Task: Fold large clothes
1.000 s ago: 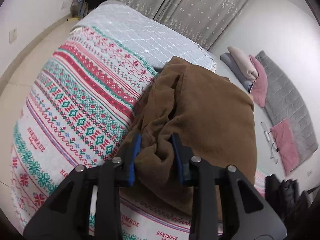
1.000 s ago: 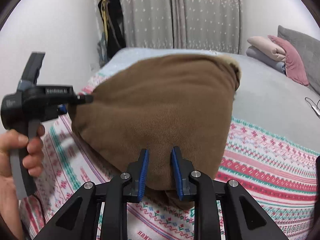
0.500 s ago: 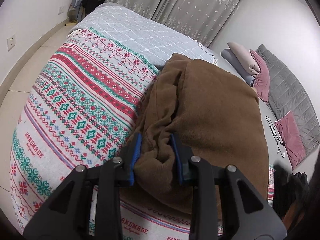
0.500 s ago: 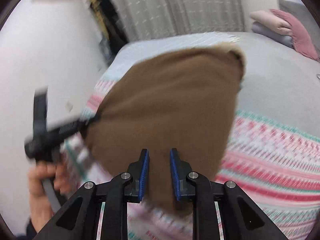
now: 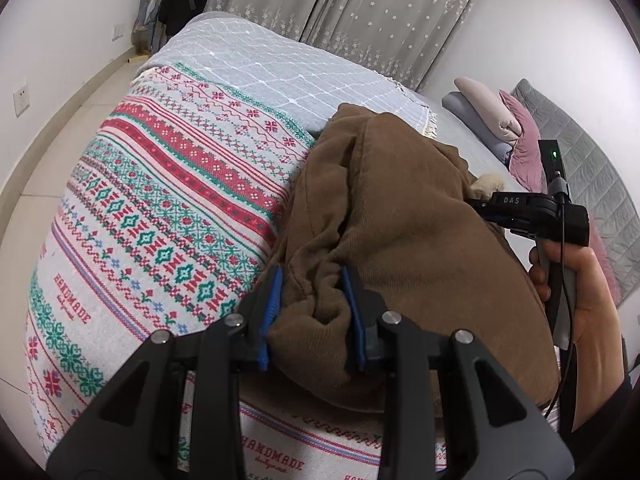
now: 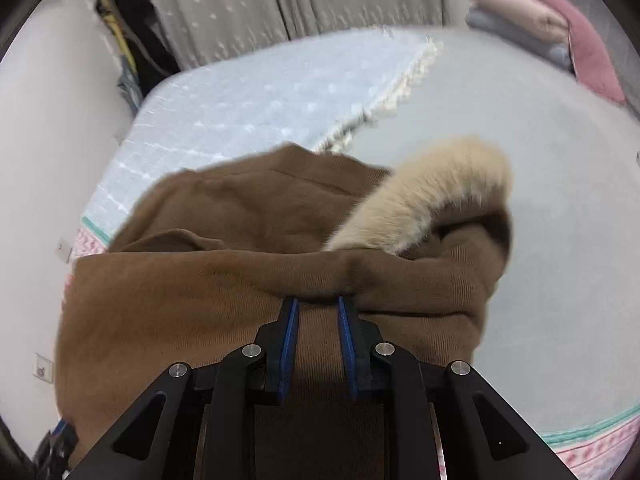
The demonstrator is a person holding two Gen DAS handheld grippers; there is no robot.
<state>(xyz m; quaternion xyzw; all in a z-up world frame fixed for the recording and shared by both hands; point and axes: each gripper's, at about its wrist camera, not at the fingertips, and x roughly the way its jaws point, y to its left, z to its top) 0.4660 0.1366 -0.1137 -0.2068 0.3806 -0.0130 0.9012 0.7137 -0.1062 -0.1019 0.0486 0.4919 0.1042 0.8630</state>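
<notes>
On a bed in a curtained bedroom, the left gripper [image 5: 312,312] is clamping a bunched fold of a brown corduroy garment [image 5: 404,248], its blue pads [image 5: 273,312] pressing into the cloth on both sides. The garment is lying in a thick heap on a patterned knit blanket [image 5: 160,208] of red, green and white bands, near the blanket's right side as the left wrist camera sees it. Just beyond the heap, at the right of that view, a person's hand [image 5: 576,292] is gripping the handle of the right gripper [image 6: 318,312], which is reaching in over the garment from the far side. Its jaws have just been closing, and in the right wrist view they are pinching a folded edge of the brown cloth between the blue pads [image 6: 290,332]. A cream fleece lining [image 6: 424,200] is showing at the garment's upper right corner in that view, curling out of the brown fabric. Behind the heap, a pale blue fringed blanket [image 5: 280,72] is covering the middle of the bed and a grey sheet [image 6: 540,160] is stretching away to the right. Farther back, folded pillows and a pink cushion [image 5: 524,148] are resting by the wall, with grey star-print curtains [image 5: 360,4] hanging beyond.
</notes>
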